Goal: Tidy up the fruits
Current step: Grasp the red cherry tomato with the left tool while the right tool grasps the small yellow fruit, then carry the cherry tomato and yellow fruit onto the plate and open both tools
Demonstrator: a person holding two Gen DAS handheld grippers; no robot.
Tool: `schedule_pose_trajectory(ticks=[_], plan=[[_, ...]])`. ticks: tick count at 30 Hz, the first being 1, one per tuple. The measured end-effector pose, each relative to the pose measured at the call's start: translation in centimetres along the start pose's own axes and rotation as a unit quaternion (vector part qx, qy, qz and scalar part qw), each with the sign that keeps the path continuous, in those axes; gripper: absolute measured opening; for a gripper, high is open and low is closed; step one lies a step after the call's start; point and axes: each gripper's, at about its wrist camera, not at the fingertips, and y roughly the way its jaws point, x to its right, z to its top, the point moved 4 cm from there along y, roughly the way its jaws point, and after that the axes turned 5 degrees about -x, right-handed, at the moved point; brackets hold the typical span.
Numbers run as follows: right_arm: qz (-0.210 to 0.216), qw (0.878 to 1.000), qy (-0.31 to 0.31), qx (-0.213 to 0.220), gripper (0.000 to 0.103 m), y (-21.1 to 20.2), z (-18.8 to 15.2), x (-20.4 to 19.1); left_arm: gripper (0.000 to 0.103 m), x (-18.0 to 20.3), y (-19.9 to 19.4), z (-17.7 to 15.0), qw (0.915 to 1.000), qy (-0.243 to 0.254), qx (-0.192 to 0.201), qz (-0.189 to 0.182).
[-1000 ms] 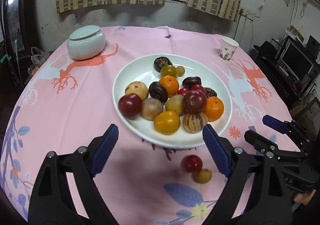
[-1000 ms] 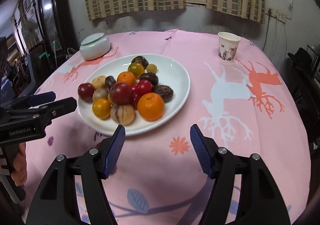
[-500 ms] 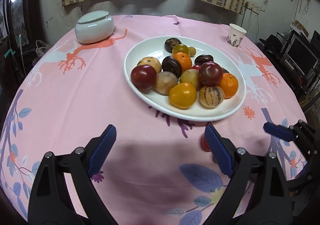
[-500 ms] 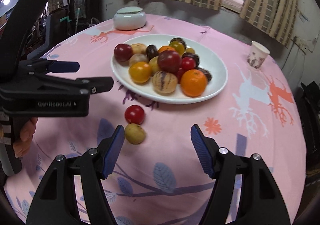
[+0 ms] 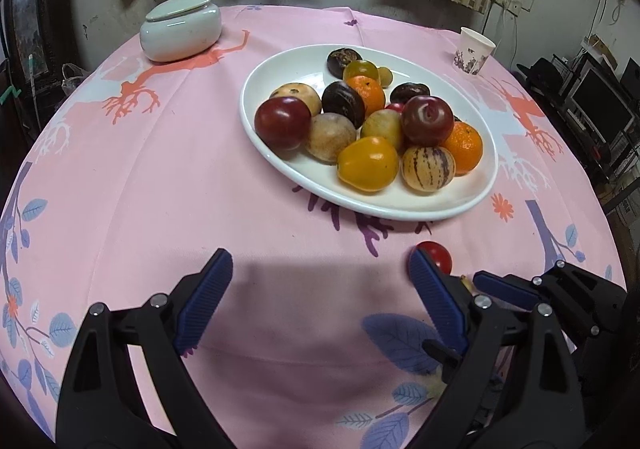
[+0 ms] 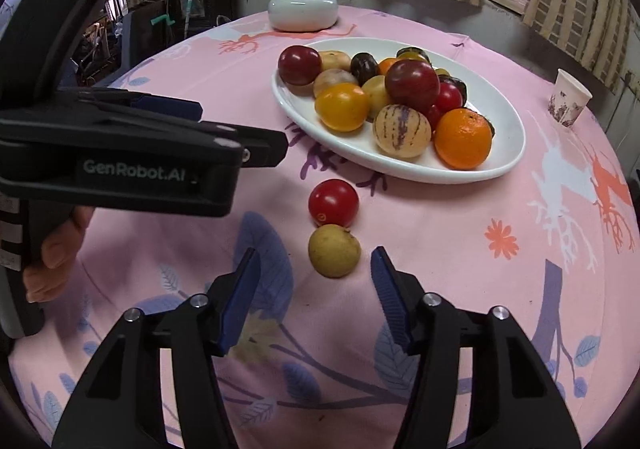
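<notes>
A: What is seen of the loose fruits?

B: Two are found on the pink tablecloth point(image 6: 460, 233), off the near rim of the white plate point(image 6: 508, 117). A glossy red tomato point(image 6: 333, 202) is set nearer the plate; a dull yellow-brown round fruit point(image 6: 334, 250), lightly speckled, is seen touching it on the near side.

A: And the plate itself?

B: It is heaped with mixed fruit: a bright orange point(image 6: 463, 138), a pale striped fruit point(image 6: 402, 130) with purple streaks, a yellow-orange tomato point(image 6: 342, 106), and dark red plums point(image 6: 412, 85). Nearly black fruits are noted toward the plate's far rim.

A: How are the fingers held?

B: The right gripper point(image 6: 315, 291) is spread, its jaws having just been closing; the yellow-brown fruit is placed just ahead of the blue pads point(image 6: 240, 297), untouched by them. The left gripper point(image 5: 320, 303) is spread wide over bare cloth, nothing between its fingers.

A: Anything else?

B: A lidded white jar point(image 5: 181, 28) and a paper cup point(image 5: 473, 51) are placed near the table's far edge.
</notes>
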Motion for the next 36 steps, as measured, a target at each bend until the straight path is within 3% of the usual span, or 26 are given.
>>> schedule_pose_trajectory(ticks=[3,4,5,14,22,28,32,34,36], plan=[[-0.013,1.0,0.003,-0.004,0.043,0.6,0.0,0.0,0.092,0.0,0.0,0.0,1.0,-0.001,0.0,0.001],[-0.016,1.0,0.004,0.0,0.03,0.7,0.1,0.1,0.092,-0.1,0.0,0.0,1.0,-0.003,-0.001,0.0],[-0.015,1.0,0.006,0.004,0.028,0.7,0.1,0.2,0.092,-0.1,0.0,0.0,1.0,-0.004,-0.001,-0.001],[-0.02,0.999,0.028,0.011,0.027,-1.6,0.1,2.9,0.092,0.4,0.1,-0.3,0.9999,0.01,0.001,-0.004],[-0.039,0.995,0.082,0.03,0.027,-3.6,-0.1,6.7,0.09,4.5,0.7,-1.8,0.9955,0.094,0.008,-0.011],[-0.023,0.997,0.071,0.03,0.027,-3.8,0.2,6.1,0.068,5.2,1.9,-1.7,0.9959,0.088,0.008,-0.02],[-0.026,0.996,0.079,0.033,0.027,-4.1,0.1,6.3,0.049,4.9,3.0,-1.7,0.9966,0.064,-0.01,-0.049],[-0.026,0.996,0.078,0.033,0.027,-4.1,0.1,6.2,0.03,5.4,3.0,-1.8,0.9959,0.079,0.003,-0.043],[-0.025,0.996,0.074,0.031,0.027,-3.9,0.1,6.0,0.029,5.9,3.0,-2.0,0.9948,0.097,0.012,-0.031]])
